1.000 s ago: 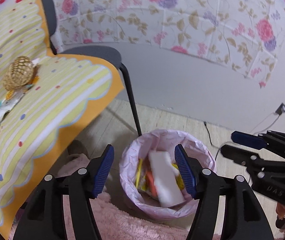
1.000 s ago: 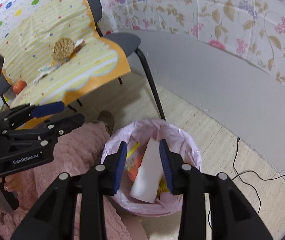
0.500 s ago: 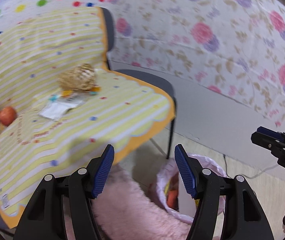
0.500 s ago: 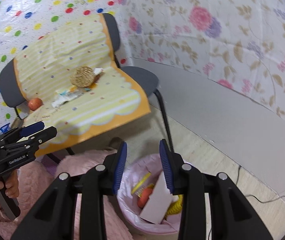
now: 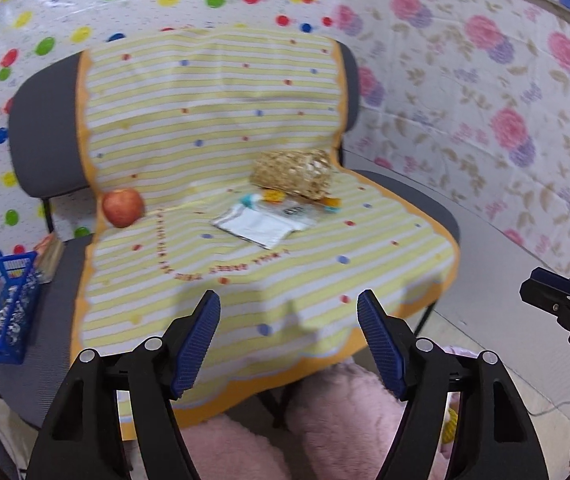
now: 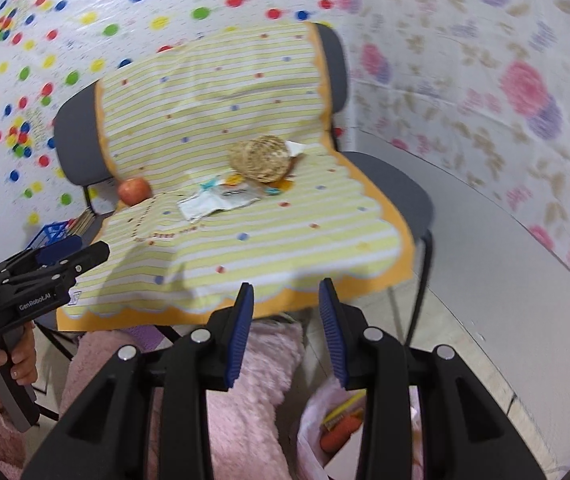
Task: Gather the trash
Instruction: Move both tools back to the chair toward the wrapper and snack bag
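Observation:
A flat white wrapper lies on the yellow striped cloth over the chair seats, with small colourful scraps next to it. My left gripper is open and empty, low in front of the cloth's edge. My right gripper is open and empty, also short of the cloth. The pink-lined trash bin with trash in it shows at the bottom of the right wrist view, under the gripper.
A woven straw ball and a red apple rest on the cloth. A blue basket stands at the left. A pink fluffy rug covers the floor. Walls are close behind.
Both grippers have lifted from over the trash bin and turned up toward the chair cloth. The bin has dropped almost out of view. Both stay open and empty.

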Demonstrator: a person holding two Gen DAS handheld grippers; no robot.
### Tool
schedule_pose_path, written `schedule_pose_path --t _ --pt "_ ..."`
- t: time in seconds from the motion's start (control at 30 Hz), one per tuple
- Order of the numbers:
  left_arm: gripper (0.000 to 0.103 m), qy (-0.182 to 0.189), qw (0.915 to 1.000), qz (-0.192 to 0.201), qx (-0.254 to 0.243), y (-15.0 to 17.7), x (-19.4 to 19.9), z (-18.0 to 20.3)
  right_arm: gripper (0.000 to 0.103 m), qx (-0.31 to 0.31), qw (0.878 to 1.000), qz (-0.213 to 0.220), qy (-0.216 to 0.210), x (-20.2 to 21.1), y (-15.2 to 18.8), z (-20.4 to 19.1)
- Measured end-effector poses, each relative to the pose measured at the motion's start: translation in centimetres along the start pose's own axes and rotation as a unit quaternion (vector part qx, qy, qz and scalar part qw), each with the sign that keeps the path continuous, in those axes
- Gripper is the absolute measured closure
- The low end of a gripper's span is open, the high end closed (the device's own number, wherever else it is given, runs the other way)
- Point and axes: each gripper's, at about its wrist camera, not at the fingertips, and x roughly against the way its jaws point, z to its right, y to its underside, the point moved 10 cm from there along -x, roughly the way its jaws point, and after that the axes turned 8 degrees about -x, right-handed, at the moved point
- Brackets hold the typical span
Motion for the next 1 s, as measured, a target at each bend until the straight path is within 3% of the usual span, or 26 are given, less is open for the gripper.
schedule_pose_path --t 0.27,0.53,0.8,1.0 --pt "0.030 -0.041 0.9987 -0.008 0.031 -0.4 -0.4 -4.4 0.066 0.047 0.998 -0.023 -0.033 -4.4 -3.0 -4.3" --pt "0.027 -0.066 0.9966 -0.015 0.048 -1.5 -2.6 -7.6 0.059 0.054 0.997 -0.033 -0.045 -8.6 -5.6 -5.0" --pt "0.027 -0.078 0.9952 -0.032 0.050 -2.7 -7.7 -9.8 0.059 0.053 0.996 -0.040 -0.055 -13.6 -7.8 -5.1" --pt "0.027 -0.080 0.9949 -0.040 0.048 -3.7 -11.4 -11.0 0.051 0.053 0.994 -0.070 -0.070 -19.8 -8.7 -5.6"
